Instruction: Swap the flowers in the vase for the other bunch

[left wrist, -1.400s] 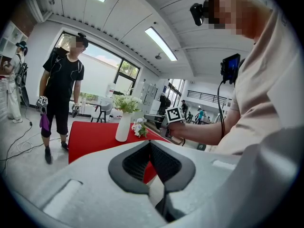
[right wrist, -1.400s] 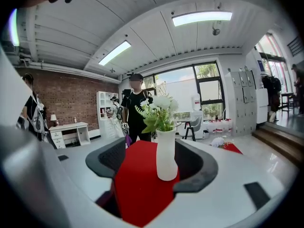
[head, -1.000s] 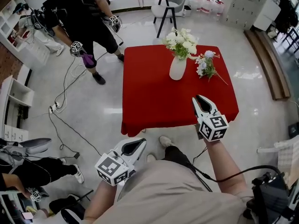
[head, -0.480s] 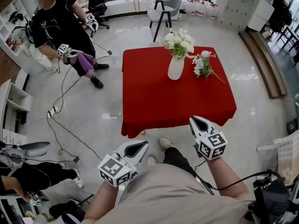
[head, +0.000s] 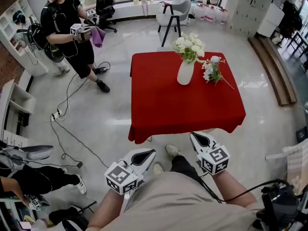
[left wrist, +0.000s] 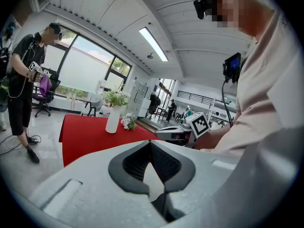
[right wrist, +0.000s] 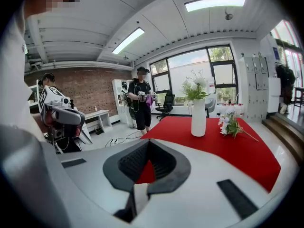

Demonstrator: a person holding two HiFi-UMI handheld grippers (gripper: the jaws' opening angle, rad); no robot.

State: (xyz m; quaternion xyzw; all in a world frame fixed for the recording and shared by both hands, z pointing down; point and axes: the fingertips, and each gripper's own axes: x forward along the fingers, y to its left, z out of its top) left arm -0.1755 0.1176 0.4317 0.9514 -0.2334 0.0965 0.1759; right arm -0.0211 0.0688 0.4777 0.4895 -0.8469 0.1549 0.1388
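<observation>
A white vase [head: 185,72] of white flowers [head: 189,45] stands at the far side of the red table [head: 163,105]. The other bunch [head: 211,70], pale blooms on green stems, lies flat just right of the vase. Both grippers hang in front of my body, short of the table's near edge. My left gripper [head: 152,152] is shut and empty, as is my right gripper [head: 192,135]. In the left gripper view the jaws [left wrist: 151,141] meet, with the vase [left wrist: 112,119] far ahead. The right gripper [right wrist: 148,140] also points at the vase [right wrist: 198,117] and the loose bunch [right wrist: 231,125].
A person in black [head: 65,28] stands at the far left holding grippers and a purple cloth. Cables [head: 67,112] trail over the floor left of the table. A chair [head: 174,11] stands behind the table. White shelves [head: 14,100] line the left wall, and another person's legs [head: 33,177] show low left.
Both grippers have drawn back from the table toward my body, the right one farther, and its slightly parted jaws have shut. The person in black has walked away to the far left.
</observation>
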